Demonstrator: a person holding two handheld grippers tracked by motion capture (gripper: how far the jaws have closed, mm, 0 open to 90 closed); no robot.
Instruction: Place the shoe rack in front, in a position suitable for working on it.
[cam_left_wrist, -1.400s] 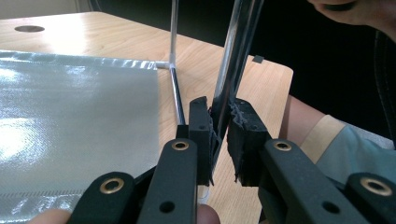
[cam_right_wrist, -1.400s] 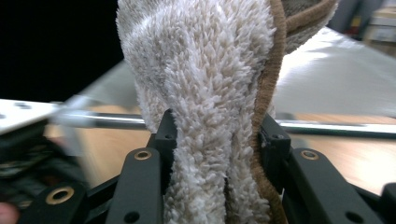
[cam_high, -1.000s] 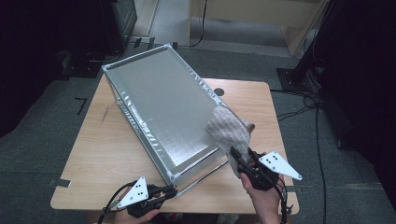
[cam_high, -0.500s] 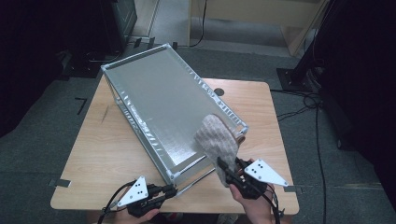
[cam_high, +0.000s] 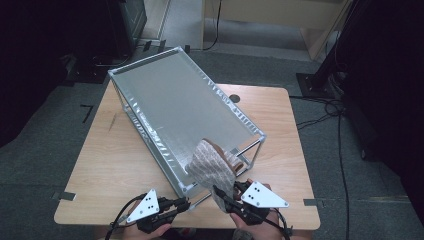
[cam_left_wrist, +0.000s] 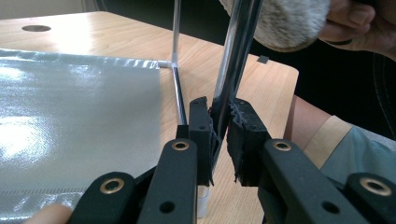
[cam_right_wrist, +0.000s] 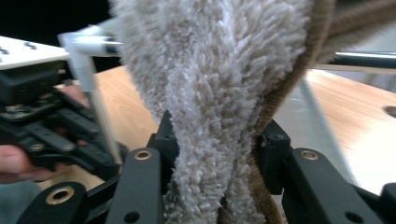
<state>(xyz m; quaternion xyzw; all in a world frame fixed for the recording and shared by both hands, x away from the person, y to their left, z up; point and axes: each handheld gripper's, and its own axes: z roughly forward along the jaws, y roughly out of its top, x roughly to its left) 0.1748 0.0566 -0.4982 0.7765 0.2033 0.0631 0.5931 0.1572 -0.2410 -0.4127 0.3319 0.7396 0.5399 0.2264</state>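
A metal rack (cam_high: 235, 107) with a silver sheet on top stands slanted across the wooden table (cam_high: 115, 160). At the table's near edge my left gripper (cam_high: 187, 204) is shut on a thin chrome rod (cam_left_wrist: 236, 56) at the rack's near corner; in the left gripper view its pads (cam_left_wrist: 201, 126) pinch the rod. A beige fluffy slipper (cam_high: 212, 167) with a brown rim stands up against the rack's near end. My right gripper (cam_high: 218, 192) is shut on its lower part, and in the right gripper view the slipper (cam_right_wrist: 210, 60) bulges up between the jaws.
A round hole (cam_high: 235, 98) sits in the table's far side. Bare wood lies left of the rack and to its right (cam_high: 285, 145). Cables (cam_high: 325, 110) run over the floor at the right. A person's forearm (cam_left_wrist: 317, 135) shows beside the left gripper.
My right gripper has carried the slipper leftwards along the rack's near end, closer to the left gripper. The left gripper has stayed on the rod.
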